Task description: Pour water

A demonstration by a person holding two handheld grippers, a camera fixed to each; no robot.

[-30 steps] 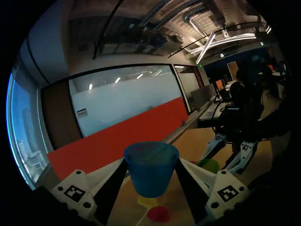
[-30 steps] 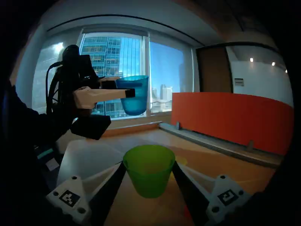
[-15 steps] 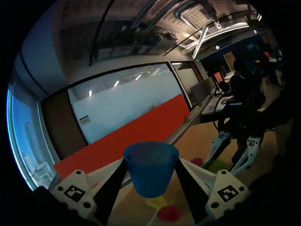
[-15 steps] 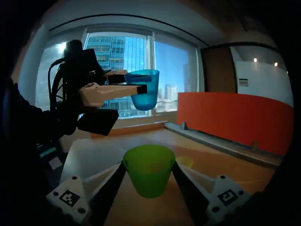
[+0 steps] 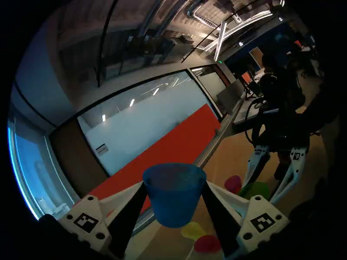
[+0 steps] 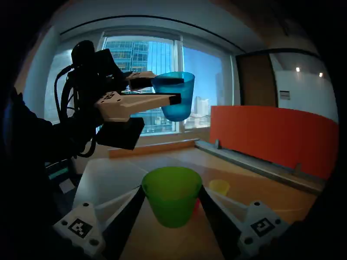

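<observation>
My left claw [image 5: 174, 187] is clamped on the blue cup [image 5: 174, 203], my right claw [image 6: 172, 190] on the green cup [image 6: 172, 201] over the counter [image 6: 260, 193], blue higher & off to one side: I'd bring its lip over green & tip slowly, water prob inside, can't see.

Overall: dim and murky in the left gripper view, brighter in the right gripper view.
Sources: daylight through the window [image 6: 143, 82]; white ceiling strip lights [image 5: 221, 37].
Backlight: the person's arm [image 6: 30, 138] is a near-black silhouette.
Distortion: fisheye bends straight lines near the edges.
Focus: blue cup [image 5: 174, 199] and green cup [image 6: 172, 195] sharp; distant office soft, underexposed.
</observation>
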